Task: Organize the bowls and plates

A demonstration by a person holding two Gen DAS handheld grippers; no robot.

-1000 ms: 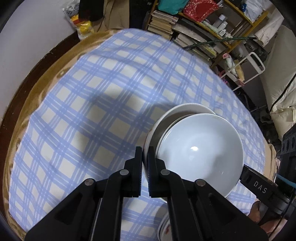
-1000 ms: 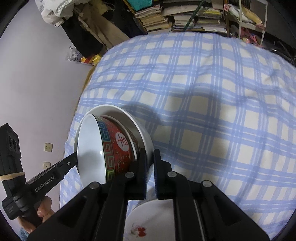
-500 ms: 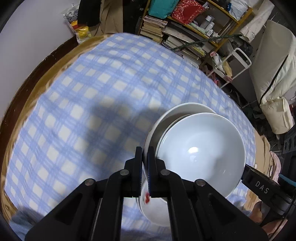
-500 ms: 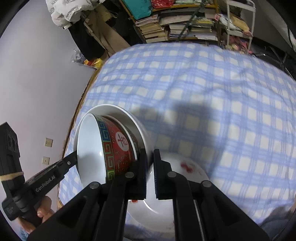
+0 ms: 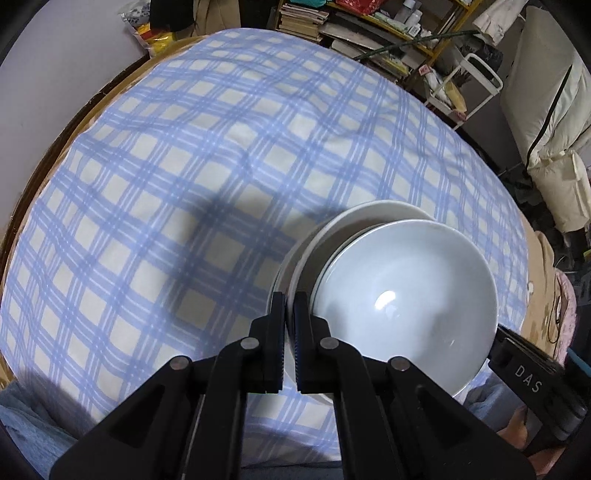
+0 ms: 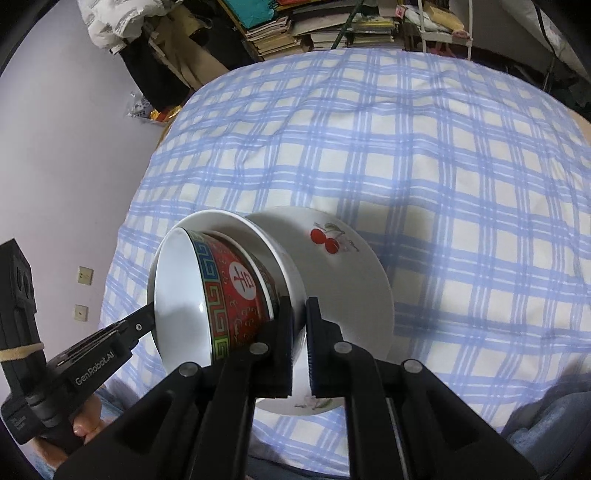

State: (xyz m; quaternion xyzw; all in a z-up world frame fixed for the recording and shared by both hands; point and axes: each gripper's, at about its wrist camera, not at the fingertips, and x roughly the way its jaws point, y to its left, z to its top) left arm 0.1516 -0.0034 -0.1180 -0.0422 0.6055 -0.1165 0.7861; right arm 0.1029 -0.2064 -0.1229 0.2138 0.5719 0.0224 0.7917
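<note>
Both grippers hold one stack of nested bowls above the checked cloth. My left gripper (image 5: 290, 306) is shut on the rim of the outer white bowl (image 5: 354, 218); a pale inner bowl (image 5: 402, 306) sits in it. In the right wrist view my right gripper (image 6: 300, 314) is shut on the opposite rim of the white bowl (image 6: 273, 251), and the inner bowl shows its red patterned side (image 6: 236, 291). A white plate with a cherry print (image 6: 343, 280) lies on the cloth under the stack. The left gripper's body (image 6: 92, 354) shows at the lower left.
The blue-and-white checked cloth (image 5: 184, 166) covers a round table. Bookshelves (image 5: 369, 22) and a white rack (image 5: 476, 81) stand behind it. A purple wall (image 6: 55, 147) is at the left. Stacked books (image 6: 295, 29) sit beyond the far edge.
Both grippers have lifted the bowl stack and drawn back from the table. The cherry plate, earlier at the bottom edge, now shows in full below the stack.
</note>
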